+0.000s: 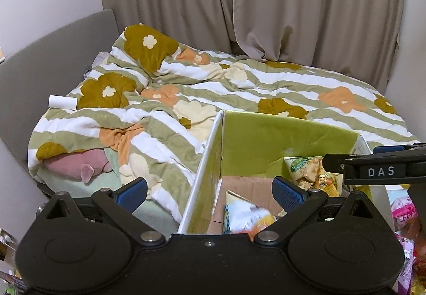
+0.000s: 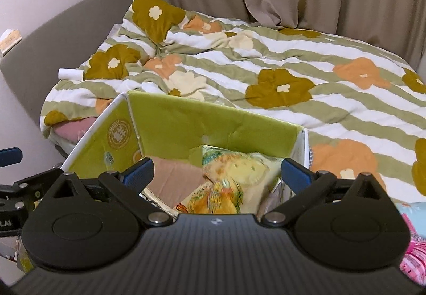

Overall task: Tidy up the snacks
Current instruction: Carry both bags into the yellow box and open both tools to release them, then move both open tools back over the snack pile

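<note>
A green-lined cardboard box [image 1: 279, 135] stands open at the foot of the bed; it also shows in the right wrist view [image 2: 186, 122]. Inside lie a white and orange snack bag [image 1: 247, 217] and a yellow snack bag [image 2: 234, 180]. My left gripper [image 1: 210, 191] is open and empty above the box's left wall. My right gripper [image 2: 217, 171] is open and empty above the yellow bag. Its fingers [image 1: 372, 164] show at the right edge of the left wrist view.
Pink snack packets [image 1: 404, 212] lie right of the box, also in the right wrist view [image 2: 415, 255]. A flowered striped duvet [image 1: 239, 87] covers the bed. A white roll [image 1: 62, 102] and a pink plush [image 1: 77, 164] lie at the left. Curtains [image 1: 266, 2] hang behind.
</note>
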### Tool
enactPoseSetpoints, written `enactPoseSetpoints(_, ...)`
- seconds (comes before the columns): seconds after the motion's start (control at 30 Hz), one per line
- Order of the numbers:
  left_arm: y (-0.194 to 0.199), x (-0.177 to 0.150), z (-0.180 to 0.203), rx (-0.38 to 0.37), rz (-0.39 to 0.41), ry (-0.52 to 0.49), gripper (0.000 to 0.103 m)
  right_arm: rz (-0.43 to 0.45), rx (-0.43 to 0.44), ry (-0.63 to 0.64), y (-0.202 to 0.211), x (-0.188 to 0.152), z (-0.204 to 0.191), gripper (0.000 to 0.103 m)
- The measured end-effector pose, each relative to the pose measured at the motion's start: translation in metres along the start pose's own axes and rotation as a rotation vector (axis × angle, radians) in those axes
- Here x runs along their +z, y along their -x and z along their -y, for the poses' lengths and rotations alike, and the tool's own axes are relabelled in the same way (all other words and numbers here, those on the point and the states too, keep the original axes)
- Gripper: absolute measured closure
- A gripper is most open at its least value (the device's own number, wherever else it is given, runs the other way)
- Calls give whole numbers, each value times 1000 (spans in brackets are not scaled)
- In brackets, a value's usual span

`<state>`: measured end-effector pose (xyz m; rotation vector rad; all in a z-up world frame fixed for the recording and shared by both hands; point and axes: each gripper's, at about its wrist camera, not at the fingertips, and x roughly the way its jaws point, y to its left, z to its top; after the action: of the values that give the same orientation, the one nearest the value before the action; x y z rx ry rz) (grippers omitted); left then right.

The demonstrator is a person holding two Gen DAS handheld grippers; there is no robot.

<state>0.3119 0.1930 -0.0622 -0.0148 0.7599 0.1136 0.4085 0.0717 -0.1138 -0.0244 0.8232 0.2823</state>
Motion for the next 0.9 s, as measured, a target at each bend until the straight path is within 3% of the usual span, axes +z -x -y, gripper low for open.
enactPoseSetpoints(0.4,31,3,-6,-22,58,-3,2,42,-21,-14,40,-1,-6,0)
enactPoseSetpoints(0.73,78,4,0,-101,129,-77,2,130,-101,-50,112,-13,-12,0)
enactPoseSetpoints(0.9,98,-3,17,-176,153,-137,2,155,-156,-101,154,-30,-6,0)
